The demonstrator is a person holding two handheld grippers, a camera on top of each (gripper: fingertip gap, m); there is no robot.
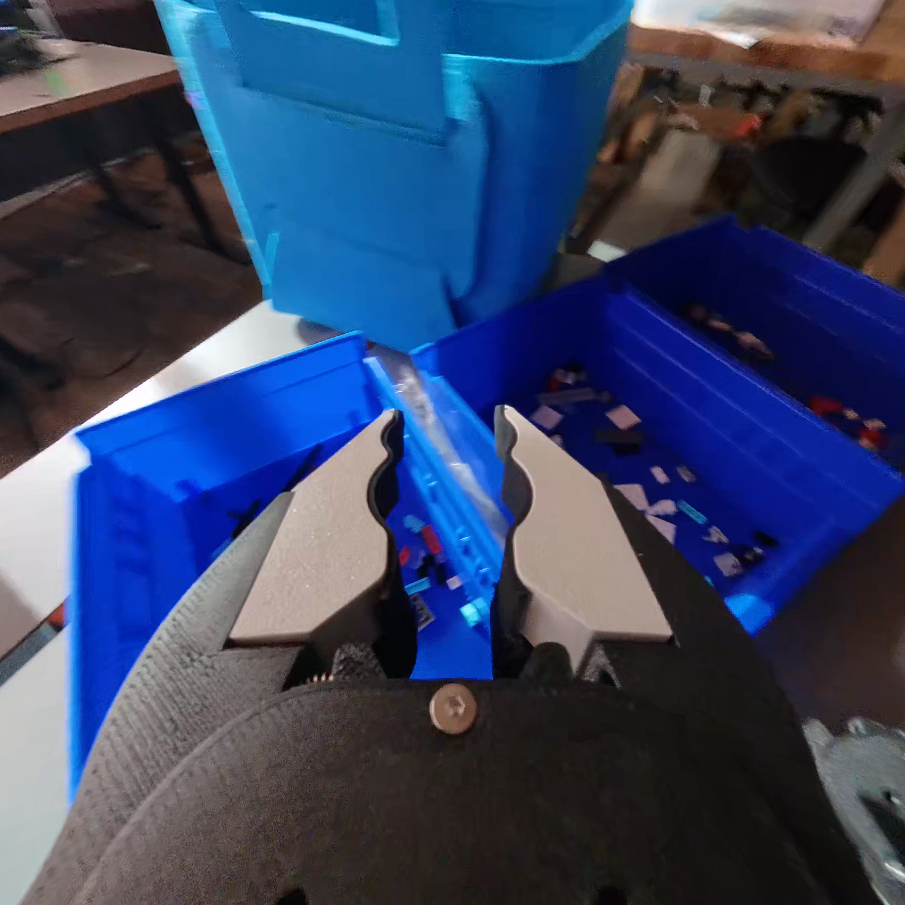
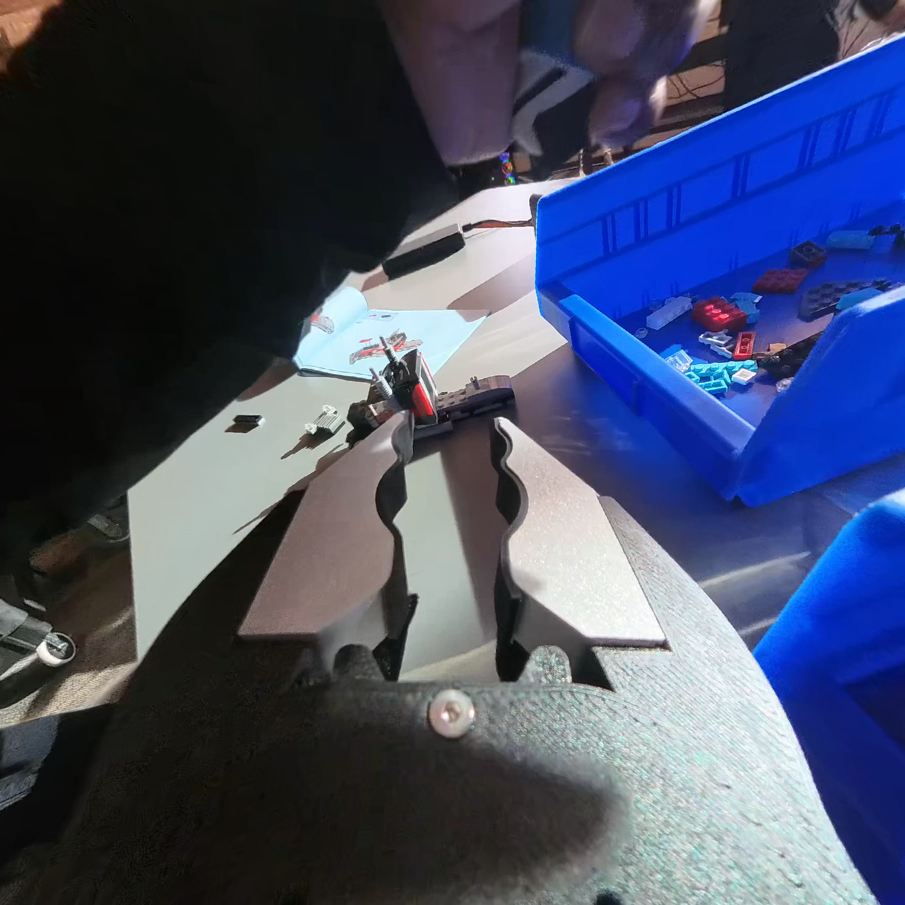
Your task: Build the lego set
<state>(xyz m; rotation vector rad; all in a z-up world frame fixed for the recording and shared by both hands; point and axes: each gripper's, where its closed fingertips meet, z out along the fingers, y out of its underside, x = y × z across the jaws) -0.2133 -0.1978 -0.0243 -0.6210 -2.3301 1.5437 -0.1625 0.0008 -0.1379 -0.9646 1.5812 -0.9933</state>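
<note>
While no legible writing shows, items count thus: three dark blue bins (image 1: 235, 431) of loose bricks; one part-built lego model (image 2: 421, 392) on the table (image 2: 205, 489) beside one instruction booklet (image 2: 392, 333). Left gripper (image 1: 448, 416) and right gripper (image 2: 448, 423): both agape, empty.

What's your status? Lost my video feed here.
Left claw open, empty, over blue parts bins. Right claw open, empty, at the half-built lego model on the table. Nothing blocking.

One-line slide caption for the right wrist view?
Open right gripper approaches the partly built lego model beside the instruction booklet and blue parts bin.
</note>
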